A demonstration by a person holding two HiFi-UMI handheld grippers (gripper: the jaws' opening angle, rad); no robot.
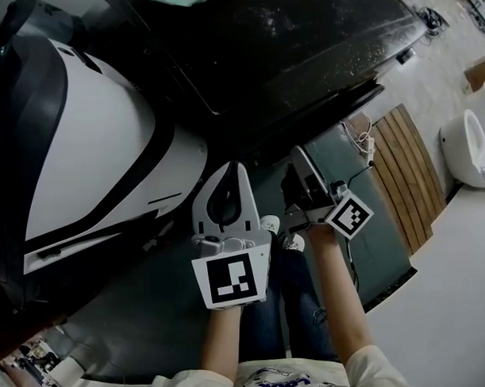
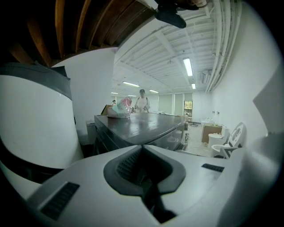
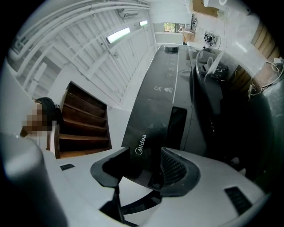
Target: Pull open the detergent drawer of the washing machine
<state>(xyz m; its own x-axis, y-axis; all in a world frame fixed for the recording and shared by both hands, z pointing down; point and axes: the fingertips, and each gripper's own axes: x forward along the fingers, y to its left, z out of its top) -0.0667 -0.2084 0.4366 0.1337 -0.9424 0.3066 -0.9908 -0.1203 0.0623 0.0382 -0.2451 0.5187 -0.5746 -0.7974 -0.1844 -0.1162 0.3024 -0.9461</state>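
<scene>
The dark washing machine (image 1: 272, 39) fills the upper head view. In the right gripper view its front panel (image 3: 164, 93) runs away from me, and the drawer front with the Midea logo (image 3: 144, 148) lies at its near end. My right gripper (image 3: 142, 167) is open, its jaws standing either side of that drawer front's near corner; the ribbed right pad (image 3: 174, 167) shows bare. In the head view the right gripper (image 1: 297, 163) points at the machine's front. My left gripper (image 1: 232, 168) hangs beside it, shut and holding nothing, its tips (image 2: 142, 148) pressed together.
A bulky white casing with black bands (image 1: 93, 144) stands close on the left. A pink and white bag (image 2: 120, 108) lies on the machine's top. Wooden slats (image 1: 410, 171) and white fixtures (image 1: 466, 145) are at the right. My legs in jeans (image 1: 290, 309) are below the grippers.
</scene>
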